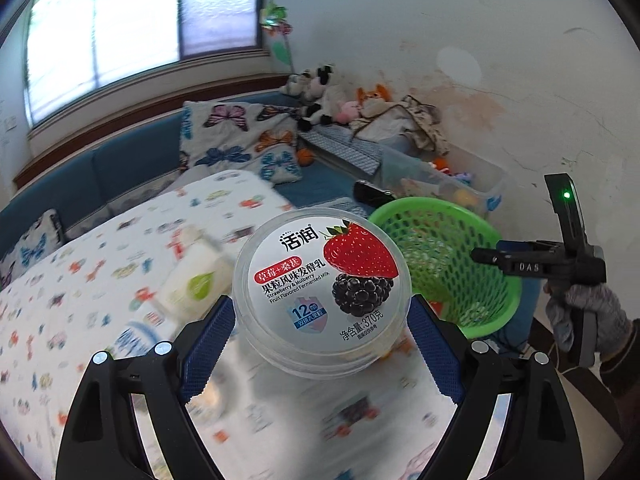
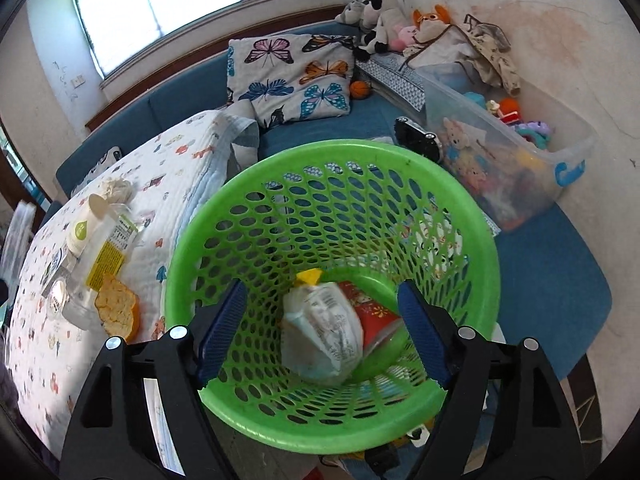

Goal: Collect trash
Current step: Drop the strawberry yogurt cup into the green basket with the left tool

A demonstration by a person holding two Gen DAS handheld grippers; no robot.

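**Desk:** Left wrist view first. What is in the jaws?

**Photographer:** The left gripper (image 1: 322,312) carries a round clear plastic yoghurt tub (image 1: 322,292) with a strawberry and mulberry printed on its foil lid. Its blue-padded fingers (image 1: 210,334) stand wide and press the tub's sides, lid tilted toward the lens. The wide tub accounts for the wide spread. It hangs above the white patterned quilt (image 1: 80,280), near the green plastic lattice basket (image 1: 444,256).

**Desk:** And the other hand?

**Photographer:** The right gripper (image 2: 320,328) points down into the basket's mouth, jaws parted and gripping nothing. Below them, on the basket floor, lie a crumpled whitish printed wrapper (image 2: 324,330) and a red printed packet (image 2: 376,316). The spot over the opening suits dropping trash straight in.

**Desk:** What remains outside?

**Photographer:** A clear plastic bottle with a yellow label (image 2: 102,244) and a piece of bread (image 2: 118,308) lie on the quilt to the left of the basket, just beside its rim. The tub looks next in line for the basket.
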